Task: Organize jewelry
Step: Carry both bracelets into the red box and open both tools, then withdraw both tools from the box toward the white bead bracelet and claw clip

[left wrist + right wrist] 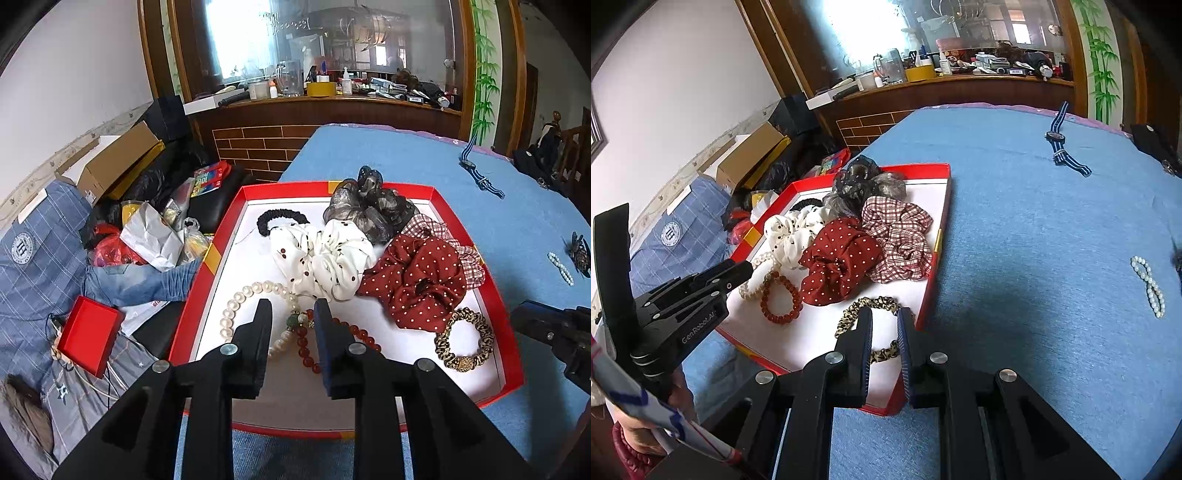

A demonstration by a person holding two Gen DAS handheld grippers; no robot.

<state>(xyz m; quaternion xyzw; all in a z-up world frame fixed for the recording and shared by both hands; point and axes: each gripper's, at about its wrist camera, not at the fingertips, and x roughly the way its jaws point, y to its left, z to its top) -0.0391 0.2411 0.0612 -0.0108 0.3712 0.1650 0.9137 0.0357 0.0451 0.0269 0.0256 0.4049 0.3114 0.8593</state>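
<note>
Two claws hover over the red tray (943, 206), the right gripper (884, 317) slightly parted and gripping nothing above the leopard hair tie (866, 306), and out to its right the pearl bracelet (1148, 284) lies on the blue cloth (1034, 221), long axis running away, nearer this hand.

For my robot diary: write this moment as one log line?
left tool: open above bead bracelets | right tool: open, empty, by red box

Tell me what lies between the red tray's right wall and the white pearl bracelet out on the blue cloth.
Nothing: in the right wrist view only bare blue cloth separates the red tray from the white pearl bracelet.
</note>
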